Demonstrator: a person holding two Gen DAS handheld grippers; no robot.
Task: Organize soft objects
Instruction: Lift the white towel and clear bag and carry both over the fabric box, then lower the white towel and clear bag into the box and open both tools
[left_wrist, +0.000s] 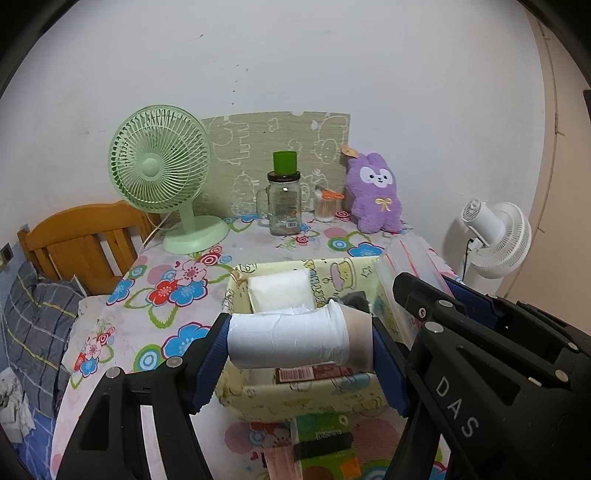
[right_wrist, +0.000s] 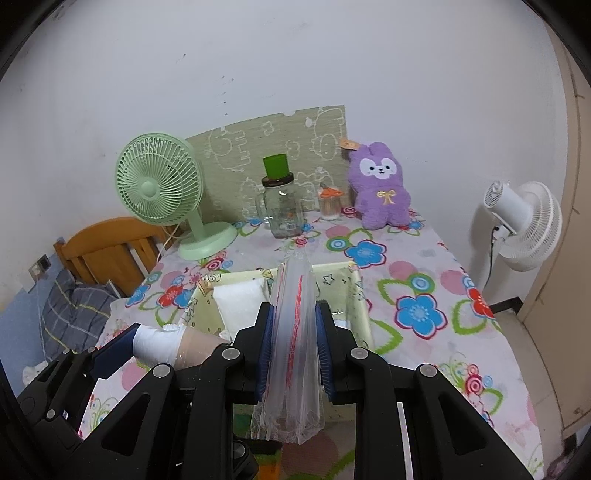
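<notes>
Yellow box (left_wrist: 343, 400) with white pack (left_wrist: 279, 290) inside; left tool (left_wrist: 295, 350) pinching white roll (left_wrist: 288, 341), right tool (right_wrist: 294, 345) pinching clear bag (right_wrist: 291, 354).

Floral-clothed table (right_wrist: 424, 280), green fan (left_wrist: 162, 177), glass jar (left_wrist: 283, 206), purple plush (left_wrist: 375, 192), yellow box (left_wrist: 332, 398)

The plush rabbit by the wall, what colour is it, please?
Purple plush rabbit, white face; clearest in right wrist view.
</notes>
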